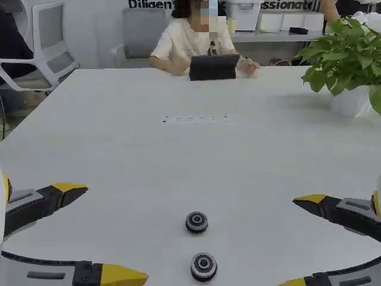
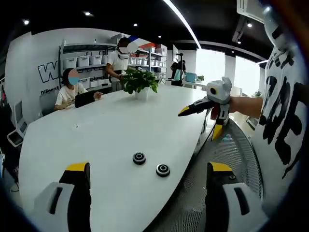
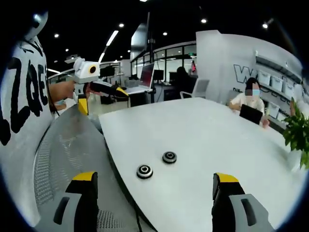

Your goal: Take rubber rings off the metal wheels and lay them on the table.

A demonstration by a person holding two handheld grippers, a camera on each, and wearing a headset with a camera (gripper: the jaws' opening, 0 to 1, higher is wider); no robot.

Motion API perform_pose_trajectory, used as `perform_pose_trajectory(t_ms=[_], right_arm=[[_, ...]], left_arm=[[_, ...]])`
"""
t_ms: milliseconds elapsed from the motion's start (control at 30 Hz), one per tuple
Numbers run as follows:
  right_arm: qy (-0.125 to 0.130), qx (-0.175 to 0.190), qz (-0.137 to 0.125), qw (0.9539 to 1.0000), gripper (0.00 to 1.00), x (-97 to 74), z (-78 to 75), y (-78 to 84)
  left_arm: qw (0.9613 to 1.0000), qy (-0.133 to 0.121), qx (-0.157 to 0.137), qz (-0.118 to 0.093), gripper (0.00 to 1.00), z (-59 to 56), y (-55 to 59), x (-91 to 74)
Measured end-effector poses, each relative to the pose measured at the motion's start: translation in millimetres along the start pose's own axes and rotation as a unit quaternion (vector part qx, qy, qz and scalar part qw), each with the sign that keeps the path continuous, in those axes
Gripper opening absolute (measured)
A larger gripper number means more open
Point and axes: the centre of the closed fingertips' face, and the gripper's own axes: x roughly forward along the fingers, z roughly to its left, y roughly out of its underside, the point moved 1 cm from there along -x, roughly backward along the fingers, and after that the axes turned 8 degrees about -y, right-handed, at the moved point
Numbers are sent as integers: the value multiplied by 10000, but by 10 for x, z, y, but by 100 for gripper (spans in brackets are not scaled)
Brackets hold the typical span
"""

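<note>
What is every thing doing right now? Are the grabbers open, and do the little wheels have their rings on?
Left gripper: open, holding nothing.
Right gripper: open, holding nothing.
Far wheel: lying flat on the table, dark rubber ring on.
Near wheel: lying flat, dark rubber ring on.
Tablet: propped upright.
Plant: upright in its white pot.

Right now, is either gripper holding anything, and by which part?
Nothing held: left gripper and right gripper are both open, apart from the wheels on the table.
</note>
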Motion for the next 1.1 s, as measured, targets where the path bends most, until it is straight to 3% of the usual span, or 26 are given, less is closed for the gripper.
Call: perform_pose_trajectory(t_ms=[1100], right_arm=[[9,18,-3,10000,99,8,-19,10]], left_arm=[[10000,19,29,25,99,15,22,12]])
